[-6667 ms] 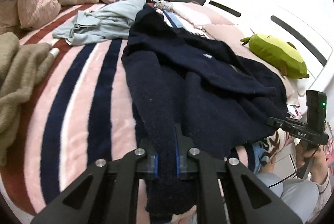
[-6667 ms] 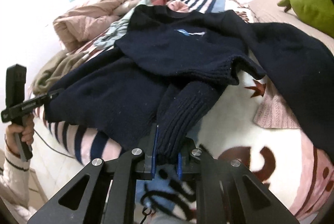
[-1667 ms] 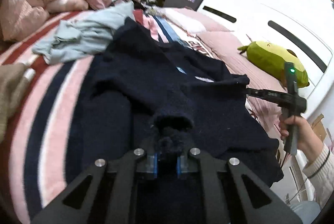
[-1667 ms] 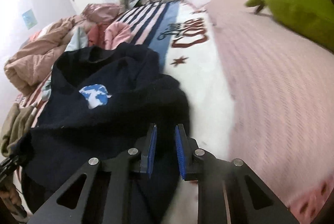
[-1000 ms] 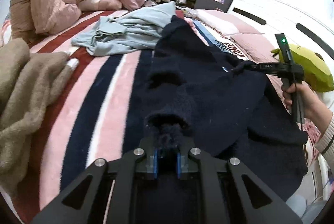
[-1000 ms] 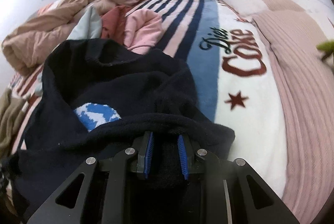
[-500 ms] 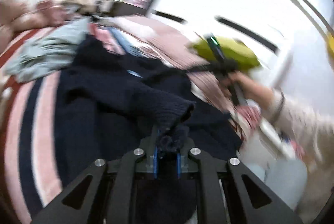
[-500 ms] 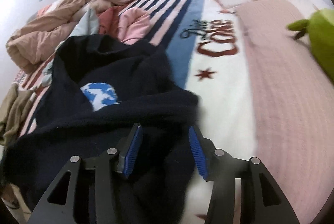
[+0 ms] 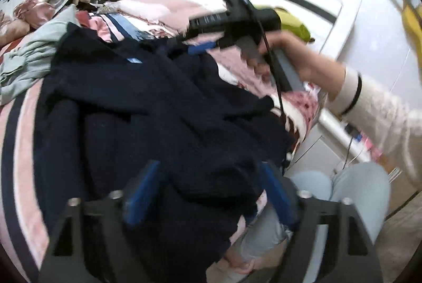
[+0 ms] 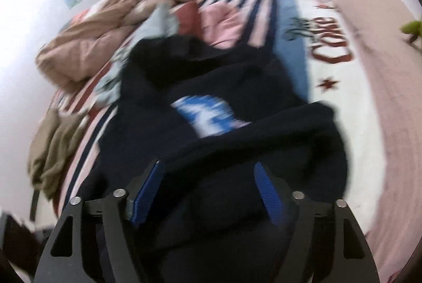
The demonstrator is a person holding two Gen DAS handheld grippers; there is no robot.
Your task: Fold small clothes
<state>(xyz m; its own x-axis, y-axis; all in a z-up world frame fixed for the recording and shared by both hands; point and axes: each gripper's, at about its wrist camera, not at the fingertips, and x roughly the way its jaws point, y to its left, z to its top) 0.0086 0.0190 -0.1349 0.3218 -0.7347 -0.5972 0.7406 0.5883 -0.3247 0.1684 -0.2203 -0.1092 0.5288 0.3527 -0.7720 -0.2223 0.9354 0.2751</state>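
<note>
A navy knit sweater [image 9: 147, 109] with a small blue chest logo lies on the striped bed, both sleeves folded in over its body. My left gripper [image 9: 208, 190] is open wide just above its near hem, holding nothing. In the right wrist view the same sweater [image 10: 219, 125] fills the middle, logo up. My right gripper [image 10: 208, 185] is open wide over the folded sleeve, empty. From the left wrist view the right gripper [image 9: 203, 48] shows at the sweater's far right edge, held by a hand.
A light blue garment [image 9: 29, 53] and pink and brown clothes [image 10: 87, 45] lie beyond the sweater. A tan garment [image 10: 52, 148] lies at the left. A green avocado plush [image 9: 292, 22] sits by the white headboard. The person's knees [image 9: 343, 185] are at the bed's edge.
My left gripper has let go of the sleeve cuff and opened wide. My right gripper has opened further over the folded sleeve. Both views have shifted and are blurred by motion.
</note>
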